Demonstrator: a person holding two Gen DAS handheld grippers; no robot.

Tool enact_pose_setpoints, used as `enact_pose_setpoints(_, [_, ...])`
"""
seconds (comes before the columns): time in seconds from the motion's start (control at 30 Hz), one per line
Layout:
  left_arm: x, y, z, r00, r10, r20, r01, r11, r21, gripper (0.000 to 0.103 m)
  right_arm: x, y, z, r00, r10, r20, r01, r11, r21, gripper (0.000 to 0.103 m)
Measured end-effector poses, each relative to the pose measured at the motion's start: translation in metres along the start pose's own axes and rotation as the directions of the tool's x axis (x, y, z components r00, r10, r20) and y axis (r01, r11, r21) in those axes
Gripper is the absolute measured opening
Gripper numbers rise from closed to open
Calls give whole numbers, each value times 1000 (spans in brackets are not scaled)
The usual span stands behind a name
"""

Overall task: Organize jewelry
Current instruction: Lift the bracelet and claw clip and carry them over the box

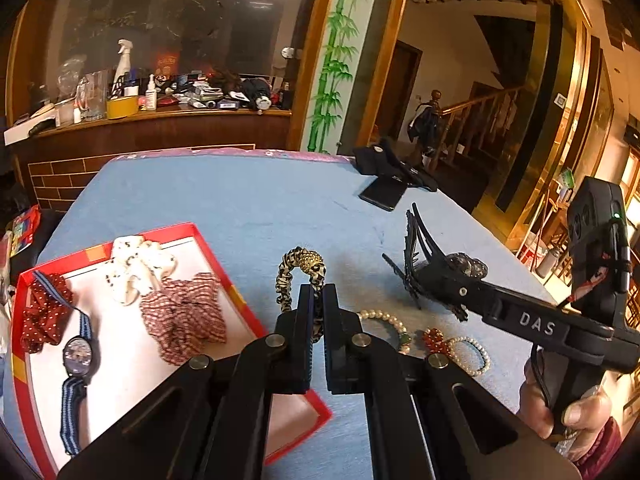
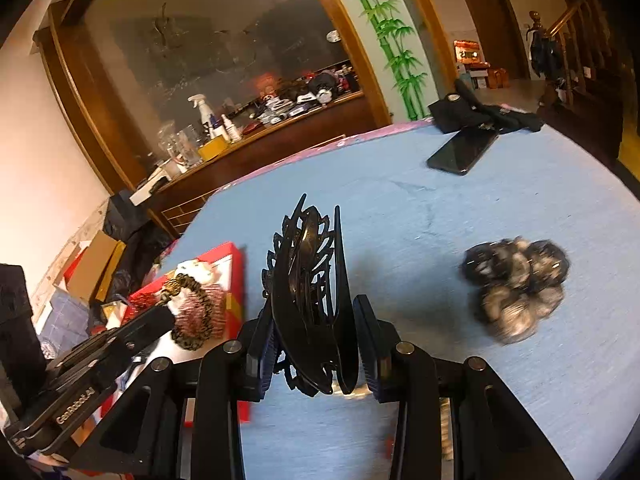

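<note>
My left gripper (image 1: pixel 318 292) is shut on a leopard-print hair tie with a gold bead (image 1: pixel 301 276), held above the blue tablecloth just right of the red tray (image 1: pixel 236 280). It also shows in the right wrist view (image 2: pixel 192 312). The tray holds a white scrunchie (image 1: pixel 136 270), a red checked scrunchie (image 1: pixel 184 320), a red dotted scrunchie (image 1: pixel 42 314) and a striped-strap watch (image 1: pixel 78 354). My right gripper (image 2: pixel 316 312) is shut on a black hair claw (image 2: pixel 310 276), also seen in the left wrist view (image 1: pixel 416 256). Pearl bracelets (image 1: pixel 476 354) lie on the cloth.
A black-and-grey scrunchie (image 2: pixel 516 288) lies on the cloth to the right. A black phone (image 2: pixel 460 152) and a black pouch (image 2: pixel 476 114) sit at the far edge. A cluttered wooden counter (image 1: pixel 160 114) stands behind the table.
</note>
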State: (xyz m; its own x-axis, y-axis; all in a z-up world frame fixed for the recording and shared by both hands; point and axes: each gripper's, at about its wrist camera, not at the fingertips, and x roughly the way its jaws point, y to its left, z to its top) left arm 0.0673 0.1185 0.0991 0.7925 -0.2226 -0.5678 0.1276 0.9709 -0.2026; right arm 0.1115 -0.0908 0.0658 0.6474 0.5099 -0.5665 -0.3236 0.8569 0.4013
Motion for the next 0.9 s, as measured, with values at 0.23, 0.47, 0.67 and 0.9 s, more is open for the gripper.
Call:
enact_pose_setpoints(0.23, [-17,25,4,999,17,29,-16,999,-30,4,7,42,0,998,60,-4,-60,998,-19,39])
enact_pose_setpoints(0.47, [-27,50,10,999,32,40,-28,996,-84,4,22,89,-4,992,121,-25,-122,992,-44,40])
enact_pose_setpoints(0.67, [-42,75,13,996,64,65,-56,990,-130,4,32,118,-8,986,167,-27,-168,985,-33,40])
enact_pose_setpoints(0.9, [-43,106,12,991,123,51,-113,978,-174,4,47,134,-22,980,196,-39,-199,978,-61,40])
